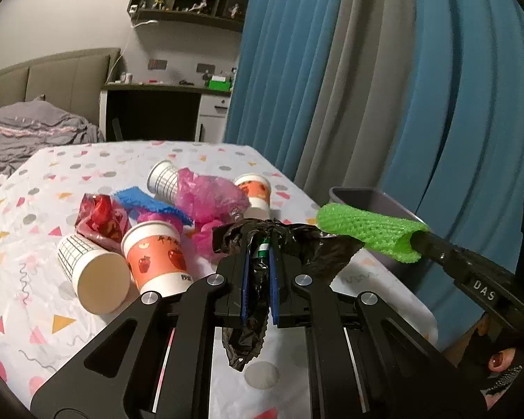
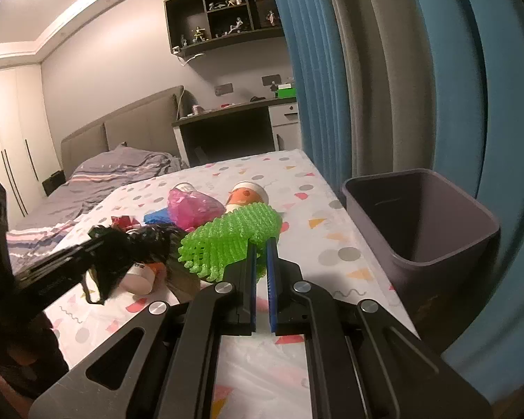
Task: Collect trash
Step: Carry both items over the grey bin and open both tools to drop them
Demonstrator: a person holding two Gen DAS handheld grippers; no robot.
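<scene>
My left gripper (image 1: 259, 255) is shut on a crumpled black plastic bag (image 1: 311, 244) and holds it above the table; it also shows in the right wrist view (image 2: 129, 248). My right gripper (image 2: 261, 244) is shut on a green foam net sleeve (image 2: 230, 237), also seen in the left wrist view (image 1: 370, 234), held near the table's right edge. A dark purple trash bin (image 2: 436, 244) stands just right of the table, open; its rim shows in the left wrist view (image 1: 363, 195).
On the patterned tablecloth (image 1: 35, 209) lie several paper cups (image 1: 153, 262), a pink plastic bag (image 1: 209, 199), a blue cloth scrap (image 1: 146, 206) and a red wrapper (image 1: 101, 220). Blue and grey curtains (image 1: 366, 70) hang at the right. A bed (image 2: 115, 174) and desk stand behind.
</scene>
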